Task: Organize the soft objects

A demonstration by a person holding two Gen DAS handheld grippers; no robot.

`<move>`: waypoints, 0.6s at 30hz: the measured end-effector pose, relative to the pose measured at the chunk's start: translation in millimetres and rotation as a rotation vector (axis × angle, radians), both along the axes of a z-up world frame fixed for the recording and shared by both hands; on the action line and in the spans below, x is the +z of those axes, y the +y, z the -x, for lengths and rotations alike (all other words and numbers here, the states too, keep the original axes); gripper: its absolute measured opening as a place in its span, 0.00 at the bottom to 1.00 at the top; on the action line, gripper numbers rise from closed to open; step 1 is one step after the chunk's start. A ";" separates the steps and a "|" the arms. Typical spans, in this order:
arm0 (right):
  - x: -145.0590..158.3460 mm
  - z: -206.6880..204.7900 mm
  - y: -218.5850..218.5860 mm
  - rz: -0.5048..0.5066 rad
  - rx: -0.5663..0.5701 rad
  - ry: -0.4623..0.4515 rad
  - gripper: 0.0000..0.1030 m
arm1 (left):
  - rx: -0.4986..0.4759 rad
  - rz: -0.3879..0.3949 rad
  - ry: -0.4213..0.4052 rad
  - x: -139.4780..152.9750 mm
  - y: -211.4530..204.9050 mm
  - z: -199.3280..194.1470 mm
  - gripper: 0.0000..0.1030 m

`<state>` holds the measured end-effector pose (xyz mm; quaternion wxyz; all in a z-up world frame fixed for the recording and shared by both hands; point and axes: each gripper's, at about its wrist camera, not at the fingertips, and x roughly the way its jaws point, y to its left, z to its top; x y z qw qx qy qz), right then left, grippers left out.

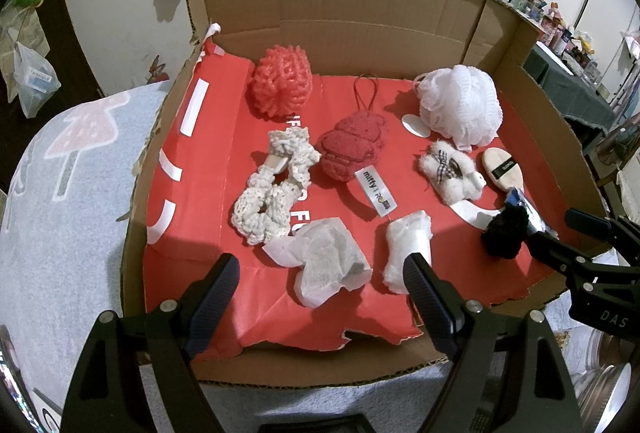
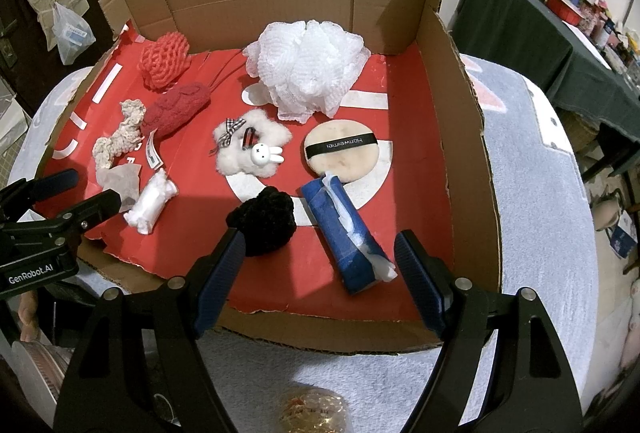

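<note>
While soft things lie spread in cardboard box (image 2: 460, 81), I hover left gripper (image 1: 320, 285) and right gripper (image 2: 320, 261), fingers released, empty; stage unclear.

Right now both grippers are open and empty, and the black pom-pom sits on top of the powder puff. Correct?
Not quite. The black pom-pom lies on the red liner, clear of the powder puff, nearer the box's front edge and beside the blue roll; the right wrist view shows this. The rest holds: left gripper and right gripper are open and empty.
</note>
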<state>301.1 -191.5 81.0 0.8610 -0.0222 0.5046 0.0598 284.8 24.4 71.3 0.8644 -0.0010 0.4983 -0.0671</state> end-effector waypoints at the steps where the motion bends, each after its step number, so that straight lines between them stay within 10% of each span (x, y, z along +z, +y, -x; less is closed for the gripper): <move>1: 0.0 -0.2 0.0 0.001 0.000 0.000 0.74 | 0.000 0.001 0.000 0.0 0.1 0.2 0.84; 18: 6.8 5.1 4.9 0.036 -0.009 -0.045 0.74 | 0.031 -0.019 -0.086 23.6 3.0 12.4 0.96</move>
